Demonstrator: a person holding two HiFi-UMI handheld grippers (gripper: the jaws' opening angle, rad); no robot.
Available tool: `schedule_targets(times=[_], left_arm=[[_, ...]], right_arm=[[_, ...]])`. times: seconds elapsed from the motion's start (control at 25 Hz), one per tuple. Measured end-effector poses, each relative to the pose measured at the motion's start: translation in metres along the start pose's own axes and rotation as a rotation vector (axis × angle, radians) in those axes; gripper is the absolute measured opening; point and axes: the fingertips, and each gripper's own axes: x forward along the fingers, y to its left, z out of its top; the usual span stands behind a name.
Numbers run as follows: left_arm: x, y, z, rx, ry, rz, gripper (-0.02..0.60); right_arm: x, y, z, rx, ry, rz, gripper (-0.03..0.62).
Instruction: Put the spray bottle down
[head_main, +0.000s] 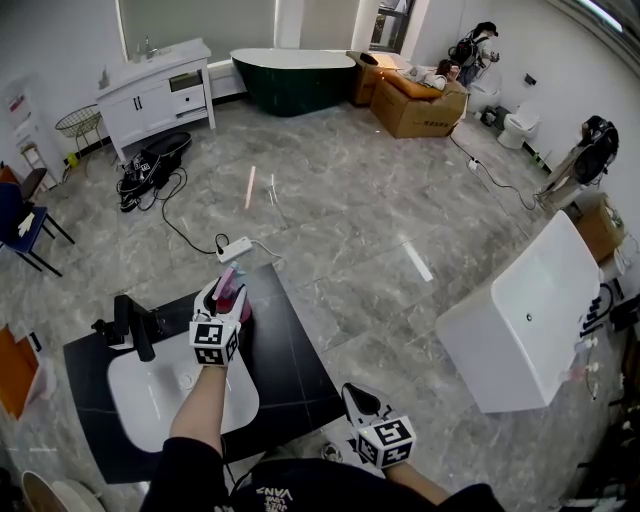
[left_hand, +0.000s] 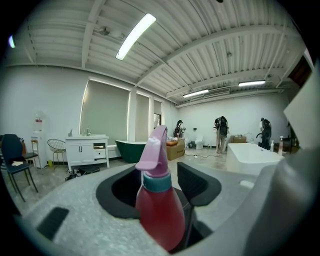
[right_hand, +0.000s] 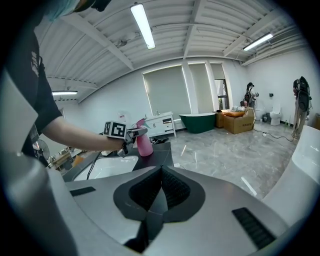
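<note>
A pink spray bottle (head_main: 233, 293) with a pink trigger head and teal collar stands upright on the black counter (head_main: 290, 360), near its far edge. In the left gripper view the bottle (left_hand: 159, 210) fills the space between the jaws of my left gripper (left_hand: 161, 186), and a gap shows beside the right pad, so the gripper is open around it. The right gripper view shows the same bottle (right_hand: 144, 145) resting on the counter with my left gripper (right_hand: 131, 134) at its head. My right gripper (head_main: 362, 400) hangs off the counter's near right corner, shut and empty (right_hand: 161, 187).
A white basin (head_main: 150, 395) with a black faucet (head_main: 135, 325) is set in the counter left of the bottle. A power strip (head_main: 235, 247) and cable lie on the floor beyond. A white bathtub (head_main: 520, 320) stands to the right; a vanity (head_main: 155, 95) and green tub (head_main: 290, 75) are far off.
</note>
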Motion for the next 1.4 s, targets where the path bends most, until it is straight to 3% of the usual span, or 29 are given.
schedule_targets(times=[0.08,0.24,0.64,0.76,1.04,1.4], left_arm=[[0.001,0.0,-0.007,-0.005,0.049,0.0,0.276],[-0.004,-0.001,-0.016,-0.015,0.114,0.029,0.338],[-0.045,-0.015,-0.021,-0.044,0.154,0.065,0.35],[-0.066,-0.025,-0.022,-0.053,0.152,0.083,0.302],[-0.123,-0.048,-0.028,-0.06,0.139,0.156,0.123],[-0.201,-0.091,-0.028,-0.075,0.095,0.237,0.012]], right_arm=[[-0.001,0.001,0.0,-0.002,-0.001,0.007,0.0],[-0.004,0.002,0.002,-0.009,-0.003,0.022,0.0],[-0.013,0.008,0.003,-0.038,-0.016,0.09,0.0],[-0.018,0.01,0.001,-0.047,-0.018,0.116,0.001],[-0.037,0.018,-0.007,-0.076,-0.024,0.182,0.0],[-0.068,0.026,-0.026,-0.117,-0.018,0.264,0.0]])
